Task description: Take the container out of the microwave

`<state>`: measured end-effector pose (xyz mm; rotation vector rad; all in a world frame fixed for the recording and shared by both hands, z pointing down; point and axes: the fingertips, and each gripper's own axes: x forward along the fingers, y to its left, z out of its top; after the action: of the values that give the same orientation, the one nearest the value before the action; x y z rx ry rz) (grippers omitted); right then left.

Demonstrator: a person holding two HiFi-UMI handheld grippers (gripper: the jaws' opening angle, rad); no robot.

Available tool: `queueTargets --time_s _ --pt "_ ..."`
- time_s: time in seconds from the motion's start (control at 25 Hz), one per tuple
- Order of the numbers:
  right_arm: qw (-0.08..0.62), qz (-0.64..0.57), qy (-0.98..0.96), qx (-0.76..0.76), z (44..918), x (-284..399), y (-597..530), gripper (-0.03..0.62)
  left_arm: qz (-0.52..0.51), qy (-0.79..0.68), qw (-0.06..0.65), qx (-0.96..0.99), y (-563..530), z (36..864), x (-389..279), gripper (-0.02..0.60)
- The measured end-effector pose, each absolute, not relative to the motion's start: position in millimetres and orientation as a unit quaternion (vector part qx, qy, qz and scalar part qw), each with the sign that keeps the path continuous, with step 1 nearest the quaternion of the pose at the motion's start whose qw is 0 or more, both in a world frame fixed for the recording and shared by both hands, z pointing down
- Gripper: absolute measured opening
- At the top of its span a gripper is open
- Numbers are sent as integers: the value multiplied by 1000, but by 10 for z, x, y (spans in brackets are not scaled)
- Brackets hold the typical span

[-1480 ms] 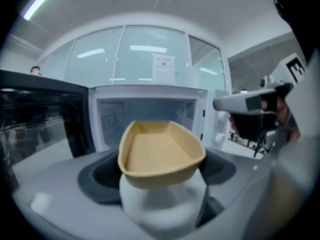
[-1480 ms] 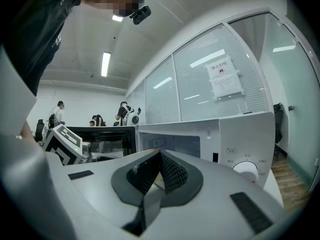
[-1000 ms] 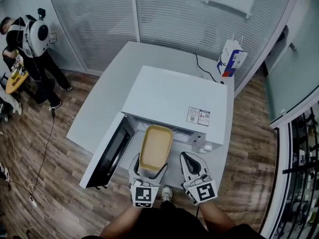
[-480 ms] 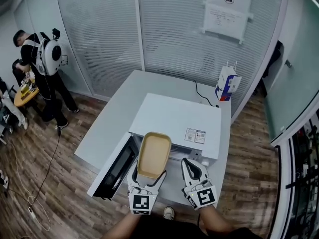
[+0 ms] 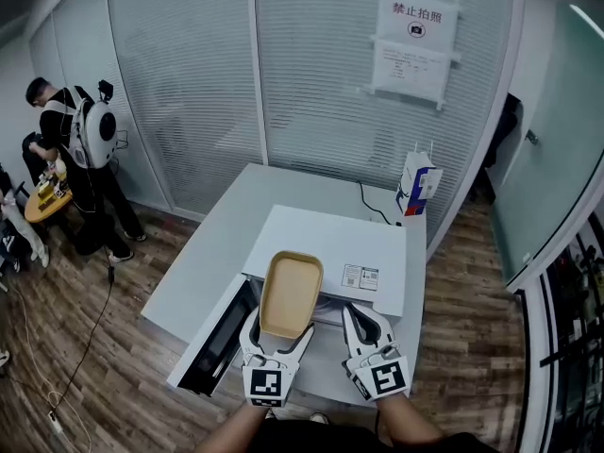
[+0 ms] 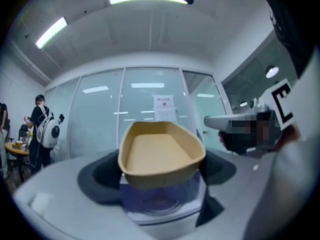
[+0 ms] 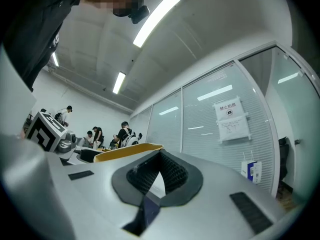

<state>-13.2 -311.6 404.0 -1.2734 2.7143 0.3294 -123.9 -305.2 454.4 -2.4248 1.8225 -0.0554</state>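
A: Office room, a glass partition [image 5: 283,83] with blinds at 12 o'clock, and a white surface [image 5: 189,272] carrying the microwave [image 5: 330,243]. What is the left claw [image 5: 280,328] doing?

B: Its jaws stand wide and are clamped on the near end of the tan container [image 5: 291,291]. The left gripper view shows the dark pads on either side of the tub's wall [image 6: 160,154], and the tub looks empty.

A: And the right claw [image 5: 359,317]?

B: Its jaws are together with nothing between them. It hangs just beside the left one, at its 3 o'clock, and isn't touching the tub.

A: Where does the container sit relative to the oven?

B: It's held in the air, clear of the cavity, above the microwave's front edge. Its long axis runs from the left claw out toward 12 o'clock, roughly level. The door [image 5: 212,343] hangs open at the claw's 8 o'clock.

A: So the lifting-out looks done?

B: I'd say so. What's left is a place to set it down. The tub overhangs the oven's flat top at 12 o'clock, and bare surface lies at 10 o'clock. The left hand alone carries it, so keeping it level matters.
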Motion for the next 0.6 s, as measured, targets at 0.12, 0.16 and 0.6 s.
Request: queueTargets --time_s 0.12,0.16,0.6 --pt "66 117 896 -423 3961 -139 -3120 -2 -17 597 57 -800 -3071 4517 -1225 468" --pt "67 119 896 -423 3939 -141 -3123 -2 -17 596 57 -800 -3080 4510 -1227 468" --pt "73 122 889 -435 3888 -166 -3169 -2 -17 598 54 -799 -3139 4471 -1239 469"
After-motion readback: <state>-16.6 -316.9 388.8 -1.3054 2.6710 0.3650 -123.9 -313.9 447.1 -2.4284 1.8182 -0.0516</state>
